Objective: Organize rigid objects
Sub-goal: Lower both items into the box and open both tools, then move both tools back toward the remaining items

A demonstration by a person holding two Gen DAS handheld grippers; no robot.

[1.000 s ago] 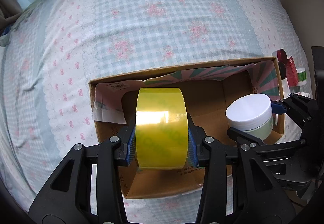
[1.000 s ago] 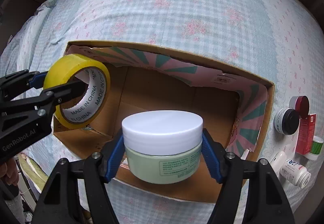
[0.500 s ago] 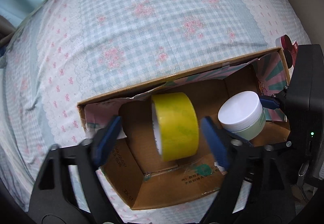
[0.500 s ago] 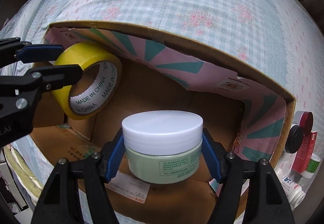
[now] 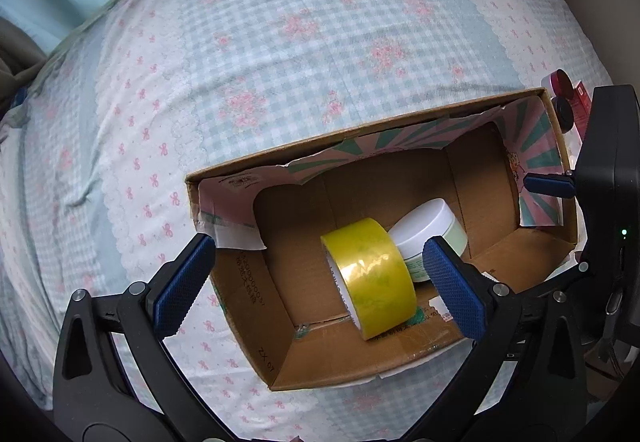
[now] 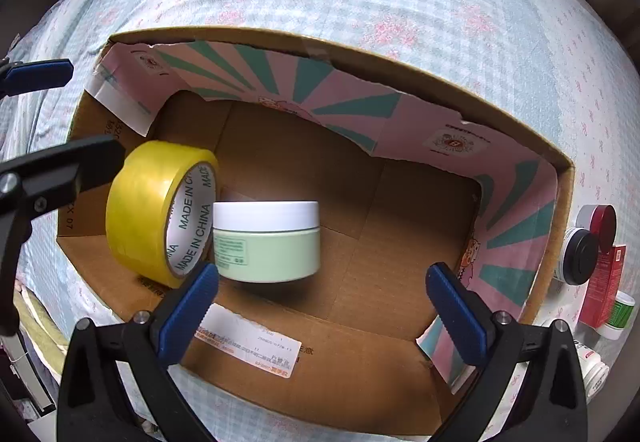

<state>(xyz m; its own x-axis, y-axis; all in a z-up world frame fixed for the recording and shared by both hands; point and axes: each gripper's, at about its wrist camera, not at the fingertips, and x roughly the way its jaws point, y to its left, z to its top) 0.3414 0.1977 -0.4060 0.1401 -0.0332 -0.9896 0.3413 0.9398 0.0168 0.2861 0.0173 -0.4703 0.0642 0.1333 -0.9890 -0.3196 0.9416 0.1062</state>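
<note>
A yellow tape roll (image 5: 370,276) (image 6: 160,210) stands on edge inside the open cardboard box (image 5: 360,370) (image 6: 320,402). A green jar with a white lid (image 6: 267,240) (image 5: 430,230) sits beside it in the box, touching it. My left gripper (image 5: 318,288) is open and empty above the box's near-left part. My right gripper (image 6: 320,312) is open and empty above the box, just behind the jar. The left gripper's fingers (image 6: 60,166) show at the left of the right wrist view.
The box lies on a bed with a blue checked floral sheet (image 5: 320,42). Right of the box lie small items: a black-lidded jar (image 6: 580,254), a red box (image 6: 604,282), a green-and-white bottle (image 6: 620,316) and a white pill bottle (image 6: 592,370).
Both grippers have opened. The tape roll left the left gripper and the jar left the right gripper; both now rest on the box floor.
</note>
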